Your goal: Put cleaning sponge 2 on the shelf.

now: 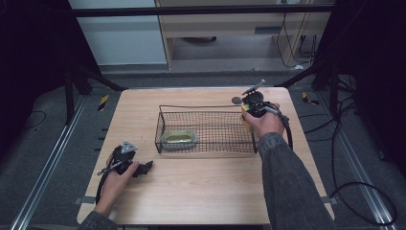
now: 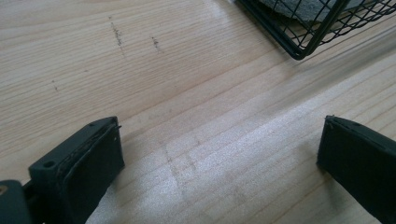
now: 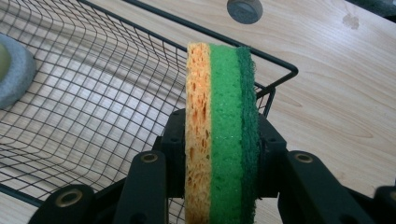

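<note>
Sponge (image 3: 220, 135) clenched upright in right tongs (image 3: 219, 186) at basket (image 1: 207, 107) rim; could snag on wire, tumble outside; left tongs (image 2: 219, 163) gaped empty on counter (image 2: 187, 93).

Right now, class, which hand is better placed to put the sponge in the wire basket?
Right. The right gripper grips the sponge at the wire basket rim; the left gripper rests open on the table.
</note>
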Demonstrator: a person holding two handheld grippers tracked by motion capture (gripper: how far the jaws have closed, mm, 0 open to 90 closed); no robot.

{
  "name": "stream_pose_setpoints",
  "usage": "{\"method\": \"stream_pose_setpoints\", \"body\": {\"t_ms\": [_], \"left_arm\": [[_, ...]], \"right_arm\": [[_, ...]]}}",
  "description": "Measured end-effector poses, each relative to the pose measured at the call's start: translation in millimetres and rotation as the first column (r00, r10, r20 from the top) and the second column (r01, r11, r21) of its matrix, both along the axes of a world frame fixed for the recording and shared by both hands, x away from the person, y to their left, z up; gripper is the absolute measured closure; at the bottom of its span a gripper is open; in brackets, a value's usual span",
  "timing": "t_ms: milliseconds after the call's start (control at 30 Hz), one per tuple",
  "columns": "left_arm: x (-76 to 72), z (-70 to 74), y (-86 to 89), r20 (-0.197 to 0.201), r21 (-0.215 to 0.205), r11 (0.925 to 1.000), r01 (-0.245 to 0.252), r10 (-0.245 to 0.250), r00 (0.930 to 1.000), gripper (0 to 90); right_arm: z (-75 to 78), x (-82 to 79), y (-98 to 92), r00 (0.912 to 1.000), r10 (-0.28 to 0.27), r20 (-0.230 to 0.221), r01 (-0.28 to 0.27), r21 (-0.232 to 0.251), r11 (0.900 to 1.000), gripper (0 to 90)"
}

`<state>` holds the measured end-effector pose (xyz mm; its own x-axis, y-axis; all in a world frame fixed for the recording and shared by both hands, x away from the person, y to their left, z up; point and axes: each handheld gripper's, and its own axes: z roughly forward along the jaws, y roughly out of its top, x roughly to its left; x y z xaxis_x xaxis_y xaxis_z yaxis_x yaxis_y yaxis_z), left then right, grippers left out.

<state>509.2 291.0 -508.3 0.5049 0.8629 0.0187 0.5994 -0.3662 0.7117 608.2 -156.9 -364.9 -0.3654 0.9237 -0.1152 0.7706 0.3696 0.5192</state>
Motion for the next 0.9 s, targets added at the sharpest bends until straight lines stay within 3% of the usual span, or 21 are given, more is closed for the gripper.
{"method": "stream_pose_setpoints", "body": {"t_ms": [467, 900], "left_arm": [[0.3, 0.0, 0.0, 0.0, 0.0, 1.0, 0.001, -0.001, 1.0, 0.0], [0.5, -0.2, -0.1, 0.001, -0.002, 1.0, 0.002, -0.002, 1.0, 0.0]], "right_arm": [[-17.3, 3.2, -1.4, 0.9997, 0.005, -0.022, -0.006, -0.026, 1.0, 64.3], [-33.2, 7.5, -0.1, 0.999, -0.006, -0.044, 0.005, -0.021, 1.0, 64.1]]}}
